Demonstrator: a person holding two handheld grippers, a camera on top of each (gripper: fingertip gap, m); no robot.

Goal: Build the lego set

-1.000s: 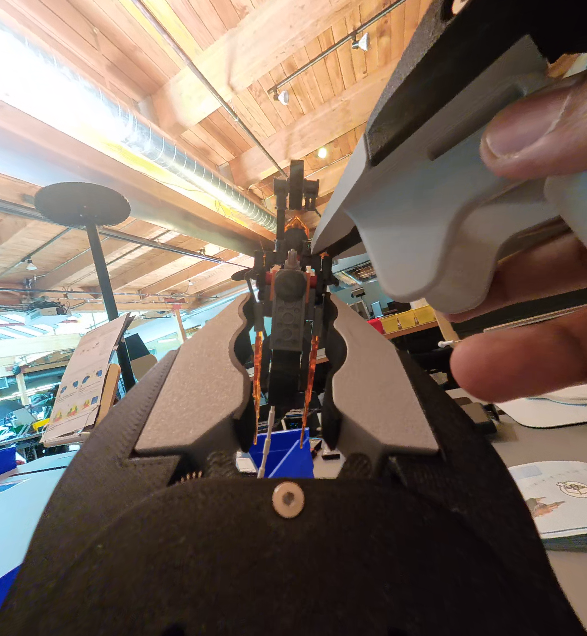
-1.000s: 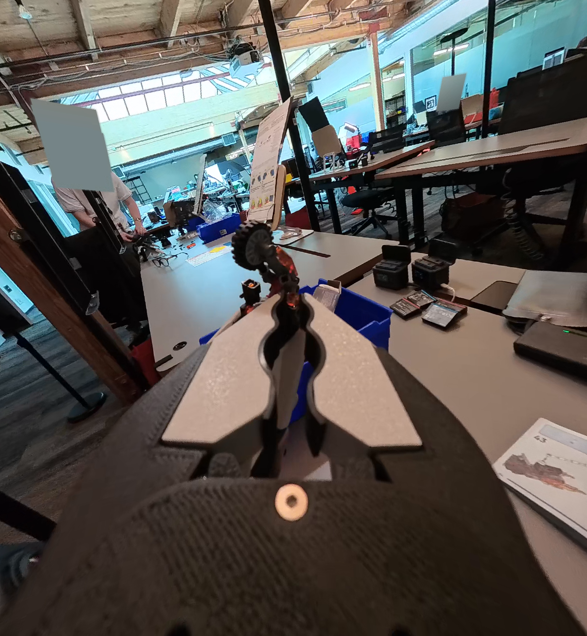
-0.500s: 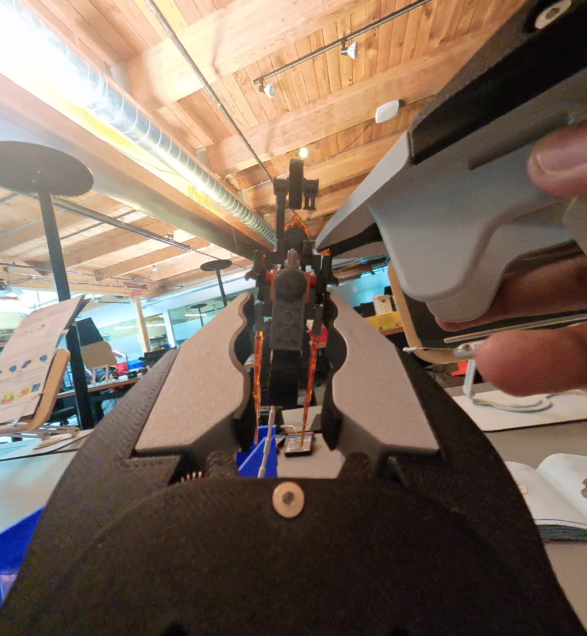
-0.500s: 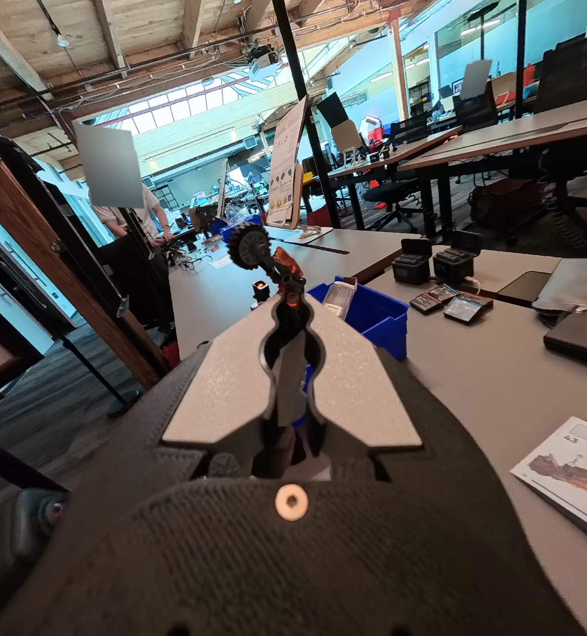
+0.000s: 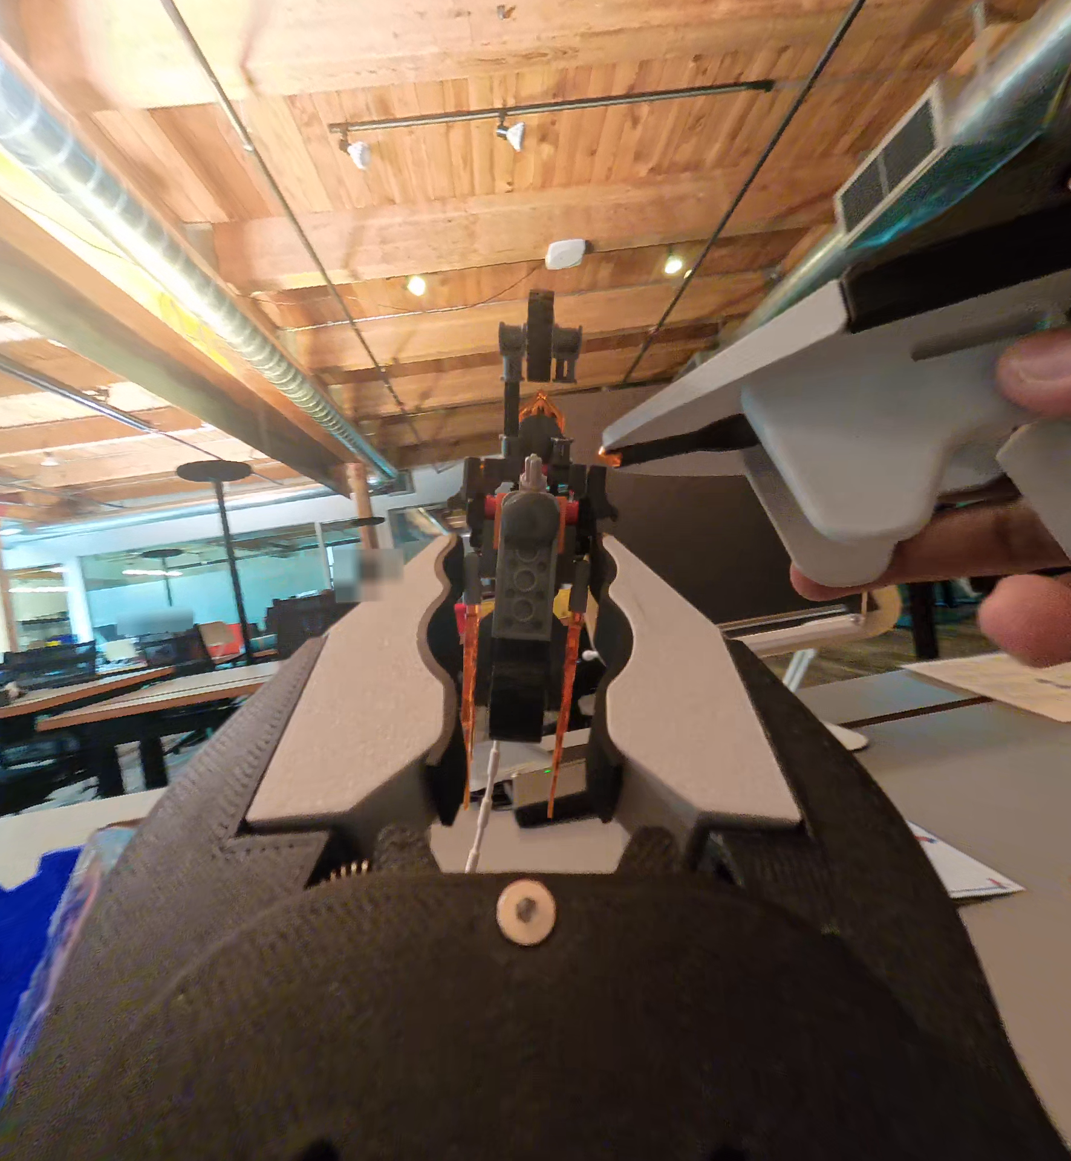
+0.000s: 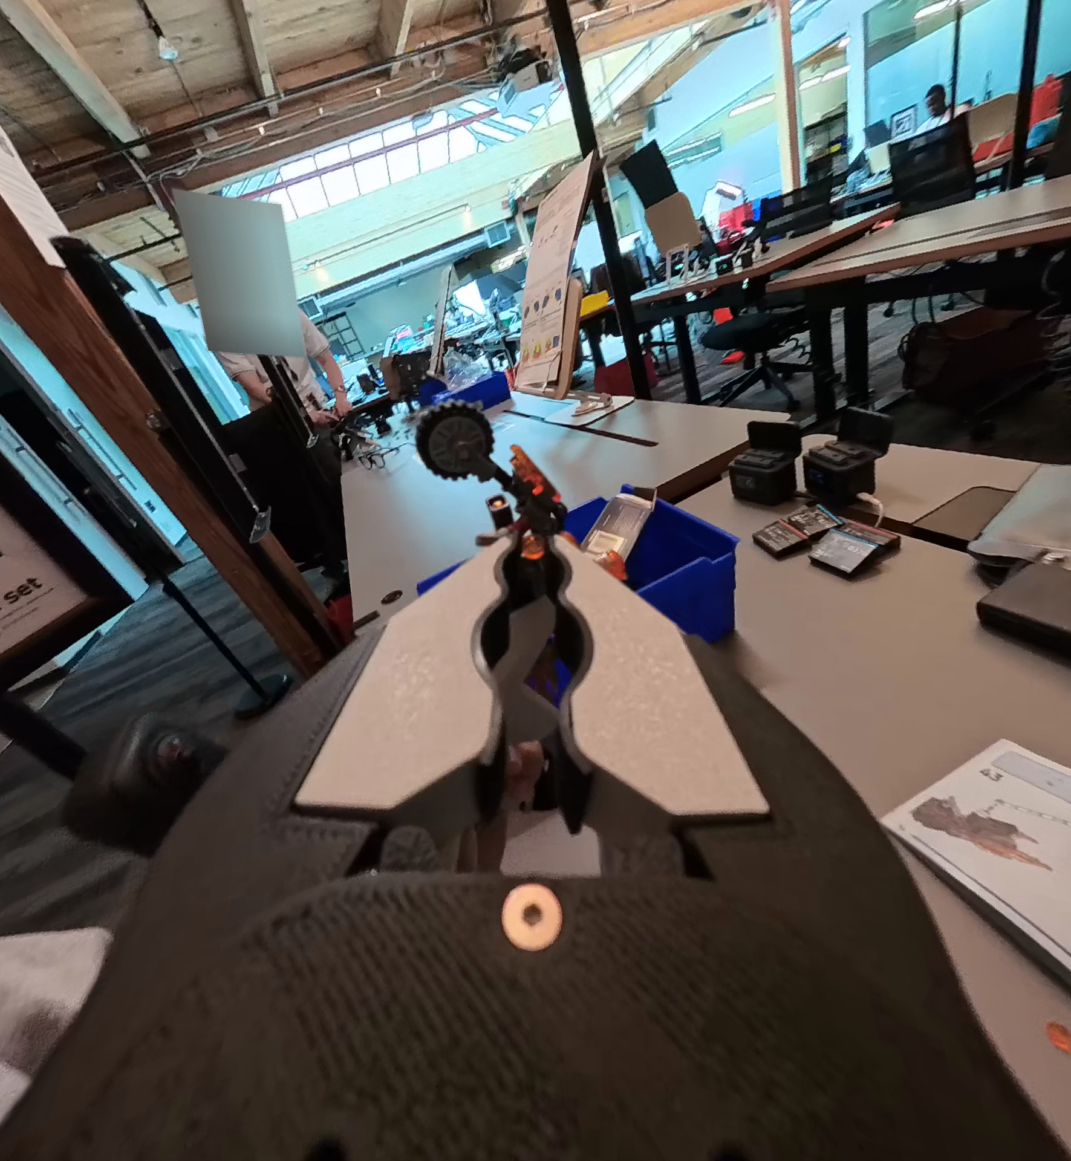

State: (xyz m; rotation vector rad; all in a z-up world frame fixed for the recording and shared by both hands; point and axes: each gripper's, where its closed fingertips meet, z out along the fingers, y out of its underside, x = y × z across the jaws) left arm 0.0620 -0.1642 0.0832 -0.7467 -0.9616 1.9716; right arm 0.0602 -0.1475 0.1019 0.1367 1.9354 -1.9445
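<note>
Fingers of the left gripper [image 5: 523,565] close on the lego model [image 5: 523,597], a dark build with a grey studded plate, clear orange blades down both sides and a black piece standing tall at its far end; the model stands upright between the jaws, lifted clear of the table. In the same view the right gripper [image 5: 614,453] reaches in from the upper right, a hand [image 5: 1035,553] wrapped round its grey handle, and a small orange piece [image 5: 610,455] sits pinched at its narrow tips, just beside the model's upper right side. From the right wrist view the right gripper [image 6: 529,553] shows its jaws nearly together on that orange bit, with the model [image 6: 507,484] just beyond, a black spoked wheel [image 6: 454,440] at its far end.

Past the tips, a blue bin [image 6: 664,565] stands on the grey table [image 6: 834,659], holding a clear packet. Further right lie small black battery packs [image 6: 825,540], two black charger cases [image 6: 803,462] and a dark flat device. An open instruction booklet [image 6: 1010,842] lies at the near right edge, with a tiny orange piece on the table by it.

Around is an open workshop with desks, office chairs, a wooden-beamed ceiling with track lights and a silver duct [image 5: 162,251]. A person [image 6: 281,377] stands at a far table.
</note>
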